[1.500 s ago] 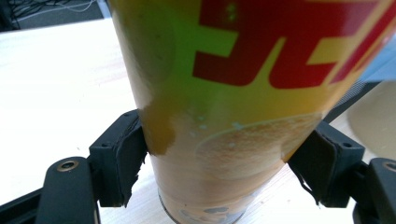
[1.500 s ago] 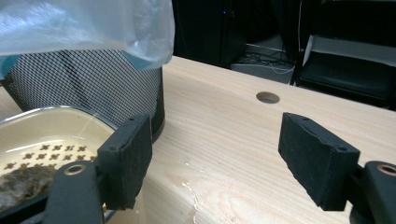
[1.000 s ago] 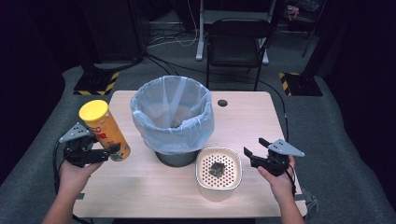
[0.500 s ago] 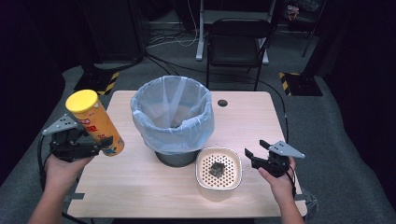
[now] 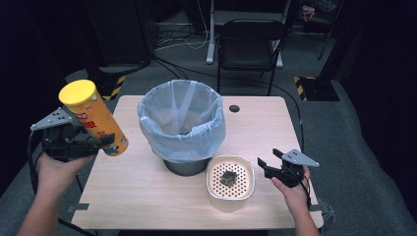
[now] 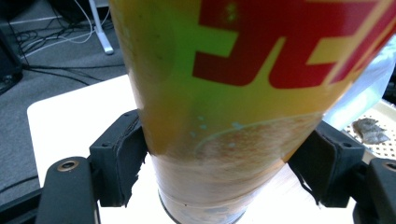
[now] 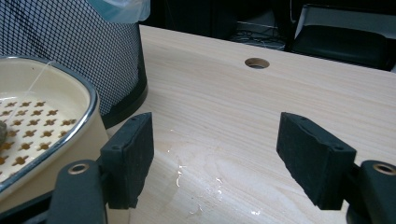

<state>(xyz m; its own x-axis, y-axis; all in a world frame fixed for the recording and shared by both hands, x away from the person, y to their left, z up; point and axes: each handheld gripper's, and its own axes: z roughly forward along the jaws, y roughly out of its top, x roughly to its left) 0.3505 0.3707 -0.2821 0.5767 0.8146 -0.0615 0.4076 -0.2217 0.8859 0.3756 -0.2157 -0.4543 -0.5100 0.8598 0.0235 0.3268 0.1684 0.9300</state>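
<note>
Two grippers are in play, and I take them view by view. From the high view, my left gripper is clamped on the tall yellow cardboard snack tube with the yellow plastic lid, held clear of the pale wooden table and tilted, lid leaning away from the mesh waste bin lined with a light blue plastic bag. I judge the tube is headed for that bin, so the low grip leaves the top free to tip. My right gripper rests near the cream perforated tray, which holds a small dark scrap, perhaps a used tea bag; it is too small to tell.

In the left gripper view, both jaws press the tube's lower body, the table beneath it.

In the right gripper view, the jaws stand apart with nothing between them, just beside the tray's rim, ready to steady or lift it.
</note>
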